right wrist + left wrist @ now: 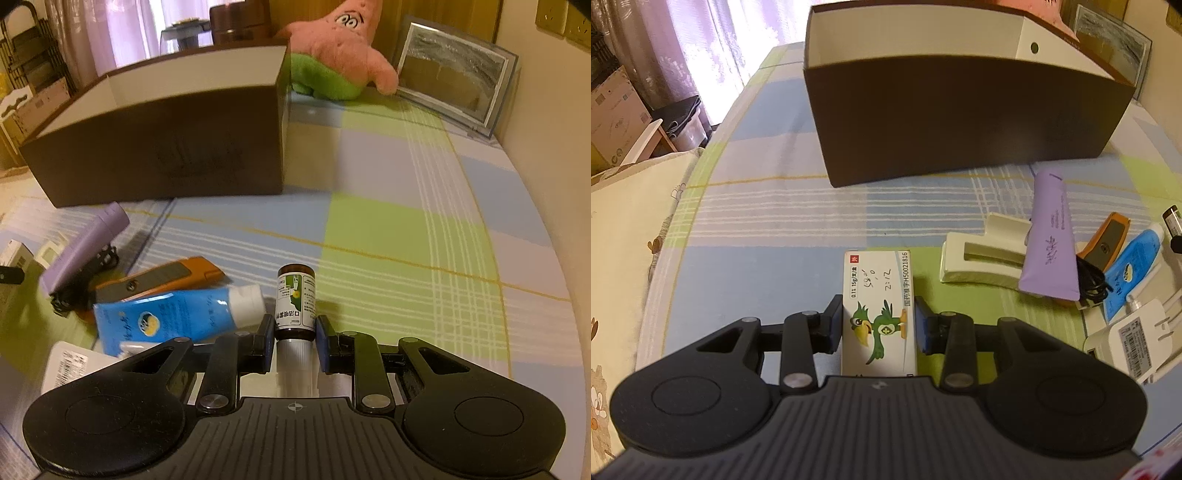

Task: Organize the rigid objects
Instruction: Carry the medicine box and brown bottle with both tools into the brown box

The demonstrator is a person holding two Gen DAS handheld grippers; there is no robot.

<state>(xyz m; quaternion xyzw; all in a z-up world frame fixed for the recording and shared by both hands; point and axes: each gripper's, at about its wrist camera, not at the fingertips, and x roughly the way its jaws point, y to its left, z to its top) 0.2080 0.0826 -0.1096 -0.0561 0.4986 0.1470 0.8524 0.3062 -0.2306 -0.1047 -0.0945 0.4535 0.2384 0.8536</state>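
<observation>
- One brown box (pixel 960 118) with a pale inside, standing open-topped on the checked cloth (pixel 768 221) and serving as the landmark here.
- One pink and green plush toy (pixel 340 48) sitting behind the box's far corner, with one framed picture (pixel 454 74) leaning just beside it.
- One white plastic holder (pixel 982 254) lying in front of the box, on its right side.
- One lilac tube (pixel 1051 236) resting across that holder, cap end pointing toward the box.
- One blue tube (pixel 173 321) with a white cap, lying further out from the box than the lilac one.
- One orange and grey flat tool (pixel 159 277) lying between the two tubes.
- One white carton (pixel 879 310) printed with a green cartoon bird and handwriting, sitting well in front of the box; being pinched along its long sides by the left gripper (pixel 879 328), blue pads pressing both flanks.
- One small brown bottle (pixel 295 302) with a white label and white cap, lying in front of the box's right corner; being clamped near its neck by the right gripper (pixel 293 339), jaws drawn as close as the glass allows, base pointing away.
</observation>
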